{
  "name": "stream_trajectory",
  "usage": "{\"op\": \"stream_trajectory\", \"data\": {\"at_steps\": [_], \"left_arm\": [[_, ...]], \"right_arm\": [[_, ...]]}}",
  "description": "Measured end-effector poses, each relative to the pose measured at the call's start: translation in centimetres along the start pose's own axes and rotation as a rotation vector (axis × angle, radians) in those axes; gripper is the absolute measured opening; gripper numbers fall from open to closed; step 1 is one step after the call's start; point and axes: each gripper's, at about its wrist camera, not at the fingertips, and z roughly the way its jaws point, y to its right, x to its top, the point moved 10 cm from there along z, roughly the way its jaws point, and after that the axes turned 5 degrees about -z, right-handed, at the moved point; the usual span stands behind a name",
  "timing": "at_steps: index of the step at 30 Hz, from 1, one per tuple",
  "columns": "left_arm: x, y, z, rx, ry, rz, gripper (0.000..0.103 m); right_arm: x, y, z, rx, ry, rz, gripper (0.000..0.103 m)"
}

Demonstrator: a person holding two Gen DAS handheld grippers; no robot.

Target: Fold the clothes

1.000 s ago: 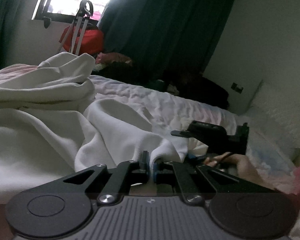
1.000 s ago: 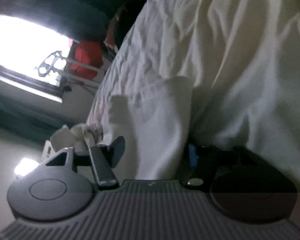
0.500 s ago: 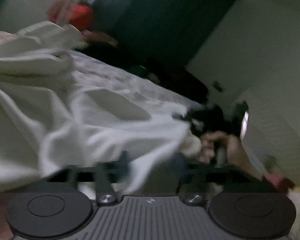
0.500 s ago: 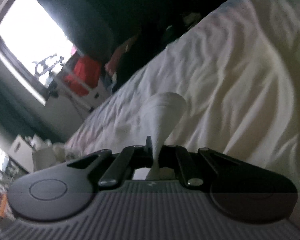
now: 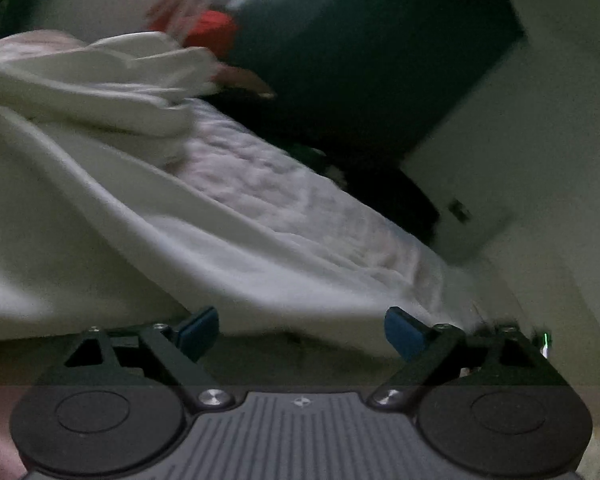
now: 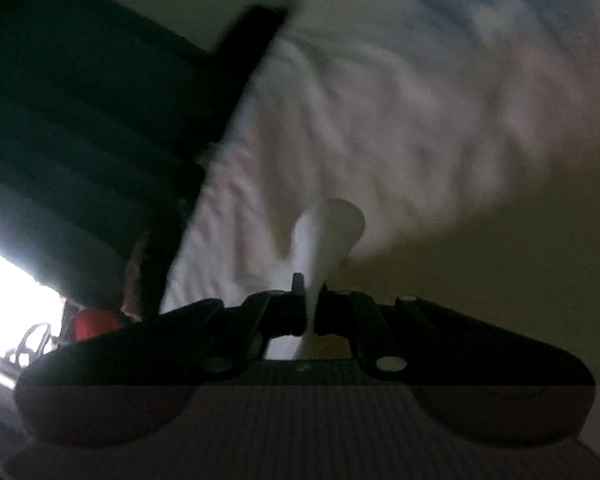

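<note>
Fingers of the left gripper (image 5: 302, 330) stand wide apart with nothing between their blue pads (image 5: 198, 330); the right gripper (image 6: 310, 312) is pinched tight on a fold of the white garment (image 6: 328, 236). That cloth spreads from 9 to 3 o'clock across the left view, over the quilted bed (image 5: 300, 196), with 1 bunched heap at 11 o'clock. For a clean fold, I judge the free gripper should take the near hem before the right one pulls.
</note>
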Motion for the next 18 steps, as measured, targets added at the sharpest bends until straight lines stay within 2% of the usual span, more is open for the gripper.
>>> {"op": "stream_trajectory", "data": {"at_steps": [4, 8, 14, 18], "left_arm": [[1.8, -3.6, -1.1, 0.104, 0.032, -0.125, 0.092], [2.6, -7.1, -3.6, 0.205, 0.046, -0.251, 0.093], [2.1, -12.6, -8.2, 0.296, 0.063, -0.52, 0.096], [1.8, -16.4, -9.7, 0.304, 0.12, -0.718, 0.095]], "right_arm": [[-1.6, 2.9, 1.1, -0.073, -0.056, 0.031, 0.007], [-2.3, 3.6, 1.4, -0.036, -0.087, 0.155, 0.008], [-1.9, 3.4, 1.1, 0.01, -0.117, 0.149, 0.008], [-1.7, 2.7, 1.2, 0.009, -0.104, 0.106, 0.008]]}}
